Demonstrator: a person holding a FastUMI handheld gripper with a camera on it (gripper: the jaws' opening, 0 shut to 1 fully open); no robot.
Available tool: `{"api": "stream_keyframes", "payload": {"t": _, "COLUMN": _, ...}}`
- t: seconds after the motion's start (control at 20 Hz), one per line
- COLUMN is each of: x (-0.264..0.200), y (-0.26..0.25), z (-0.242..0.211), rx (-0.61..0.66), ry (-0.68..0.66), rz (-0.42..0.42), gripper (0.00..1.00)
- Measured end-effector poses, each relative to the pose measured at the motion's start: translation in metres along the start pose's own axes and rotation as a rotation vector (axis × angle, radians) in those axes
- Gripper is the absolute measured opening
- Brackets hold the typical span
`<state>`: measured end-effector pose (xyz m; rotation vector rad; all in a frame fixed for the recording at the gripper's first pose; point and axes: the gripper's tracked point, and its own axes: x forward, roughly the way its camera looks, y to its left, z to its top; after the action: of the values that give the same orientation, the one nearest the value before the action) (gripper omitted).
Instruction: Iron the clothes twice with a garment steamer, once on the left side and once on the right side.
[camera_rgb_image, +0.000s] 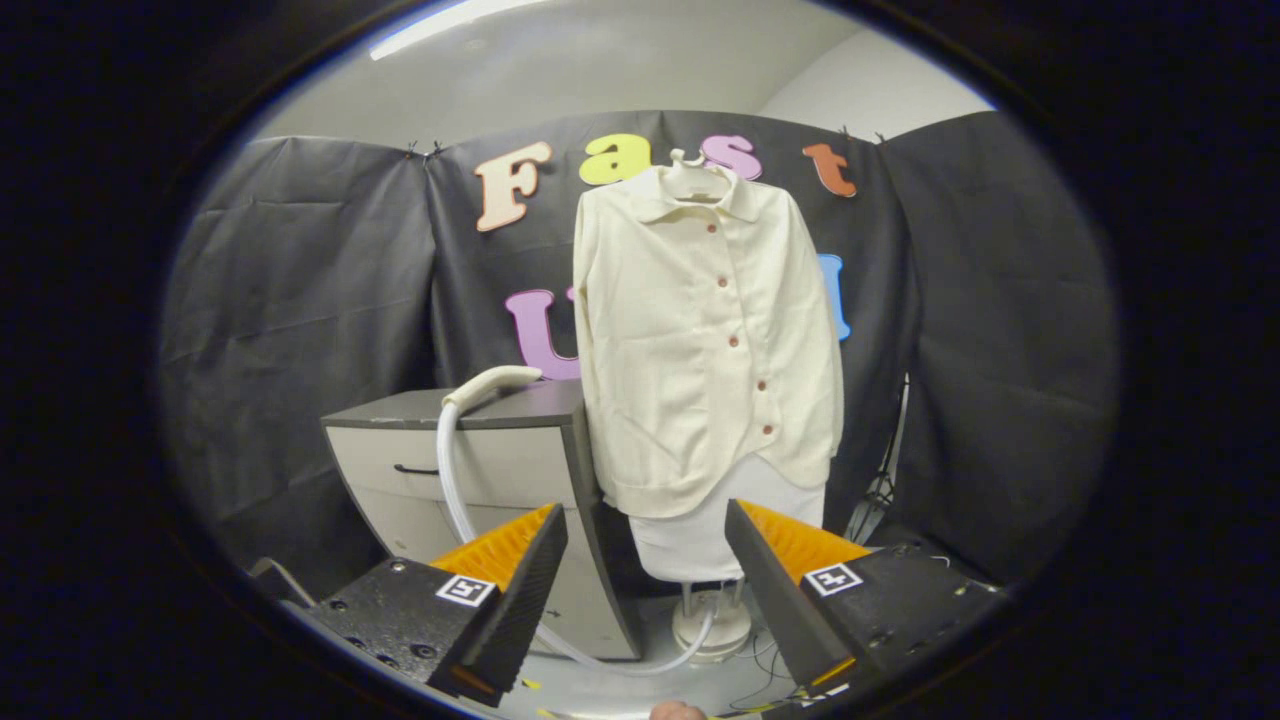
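- The gripper (645, 575) was wide open. Its two fingers (520, 590) held nothing.
- A cream shirt (705, 340) hung on a hanger (690, 165) in front of the black wall. It was buttoned up and hung straight down, well beyond the fingers.
- Under the shirt was a white board (715, 530) on a round stand (712, 625).
- The steamer head (490, 384) lay on top of a grey cabinet (500, 450), just left of the shirt. It was beyond the left finger and higher than it.
- The head lay almost flat. Its long side ran left to right, with the free end toward the shirt.
- A white hose (450, 480) dropped from the head, ran down the front of the cabinet, and curled along the floor to the stand.
- I think the job had not started, because the steamer was not in the fingers yet.
- I think the next move was to reach up and to the left to the steamer head. The fingers would need to close across its thin middle, not along its length.
- The hose could tug or catch on the cabinet edge when the head is lifted.
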<state>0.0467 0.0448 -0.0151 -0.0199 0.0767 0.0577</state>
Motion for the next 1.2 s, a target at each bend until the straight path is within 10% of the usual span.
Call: {"api": "stream_keyframes", "payload": {"t": 1.2, "x": 0.156, "y": 0.248, "z": 0.071, "rx": -0.109, "ry": -0.070, "rz": 0.225, "gripper": 0.99}}
